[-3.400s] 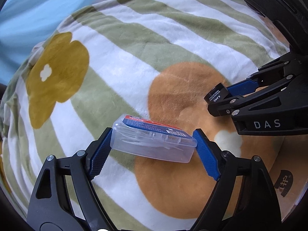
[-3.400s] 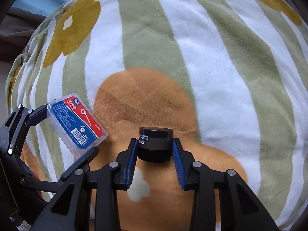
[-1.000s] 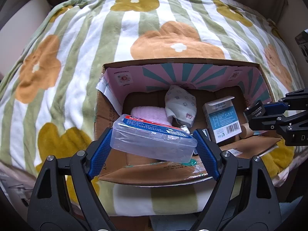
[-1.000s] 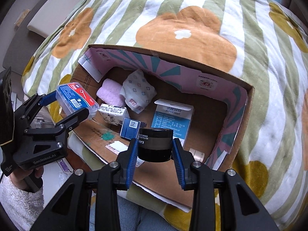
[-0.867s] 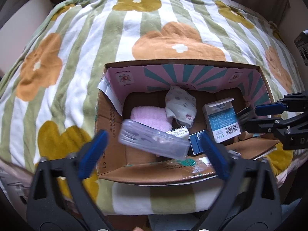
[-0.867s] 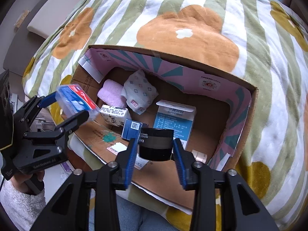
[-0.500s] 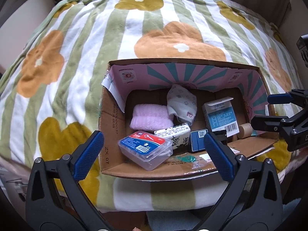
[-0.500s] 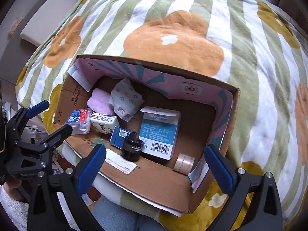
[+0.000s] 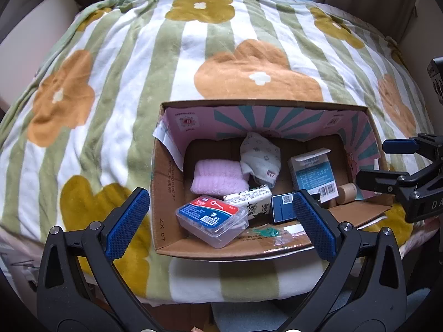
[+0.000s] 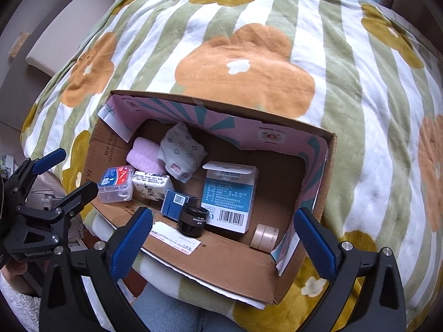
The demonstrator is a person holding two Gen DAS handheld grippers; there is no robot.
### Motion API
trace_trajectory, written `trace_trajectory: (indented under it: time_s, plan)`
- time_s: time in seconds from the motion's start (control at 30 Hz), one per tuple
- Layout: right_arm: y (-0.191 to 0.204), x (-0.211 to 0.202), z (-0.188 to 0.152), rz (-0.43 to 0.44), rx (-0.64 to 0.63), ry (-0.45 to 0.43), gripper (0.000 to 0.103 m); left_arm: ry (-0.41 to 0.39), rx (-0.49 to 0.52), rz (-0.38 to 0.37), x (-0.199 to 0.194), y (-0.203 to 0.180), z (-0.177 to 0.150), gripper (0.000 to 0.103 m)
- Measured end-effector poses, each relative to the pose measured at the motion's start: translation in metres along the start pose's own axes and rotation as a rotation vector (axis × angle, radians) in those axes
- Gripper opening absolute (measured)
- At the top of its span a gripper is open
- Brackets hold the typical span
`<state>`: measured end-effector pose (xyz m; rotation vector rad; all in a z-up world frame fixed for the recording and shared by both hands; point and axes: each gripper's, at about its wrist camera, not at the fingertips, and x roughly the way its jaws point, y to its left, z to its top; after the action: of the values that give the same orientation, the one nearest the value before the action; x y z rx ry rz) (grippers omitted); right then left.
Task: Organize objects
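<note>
Cardboard box [image 10: 315,182]: floss case [image 9: 212,220], black jar [image 10: 193,219] lie inside (collected together); your left gripper [image 9: 221,218], right gripper [image 10: 221,242] gape wide, empty.

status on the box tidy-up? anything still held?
Done: clear plastic floss-pick case with red-blue label and black cylindrical jar lie inside the open cardboard box. In hand: nothing; left gripper and right gripper are open. Left: no loose items visible on the striped flower blanket.
</note>
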<state>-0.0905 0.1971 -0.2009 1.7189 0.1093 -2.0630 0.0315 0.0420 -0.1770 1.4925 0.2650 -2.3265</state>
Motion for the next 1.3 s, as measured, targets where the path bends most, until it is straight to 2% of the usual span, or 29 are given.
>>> trace_trajectory:
  time_s: [0.33, 0.43, 0.53, 0.73, 1.0, 1.3]
  plan:
    - [0.011, -0.037, 0.010, -0.033, 0.094, -0.053, 0.102, -0.062, 0.014, 0.012, -0.050, 0.004, 0.038, 0.103]
    - [0.016, -0.056, 0.012, -0.085, 0.110, -0.093, 0.102, -0.080, 0.020, 0.021, -0.066, 0.004, 0.051, 0.103]
    - [0.019, -0.075, 0.016, -0.085, 0.146, -0.126, 0.102, -0.100, 0.027, 0.018, -0.081, 0.003, 0.064, 0.103]
    - [0.021, -0.109, 0.029, -0.153, 0.196, -0.212, 0.102, -0.135, 0.034, -0.007, -0.099, 0.007, 0.089, 0.103]
    - [0.013, -0.134, 0.049, -0.233, 0.241, -0.278, 0.102, -0.160, 0.044, -0.005, -0.101, 0.013, 0.112, 0.103]
    - [0.007, -0.138, 0.059, -0.268, 0.264, -0.301, 0.102, -0.159, 0.037, -0.029, -0.088, 0.023, 0.122, 0.103]
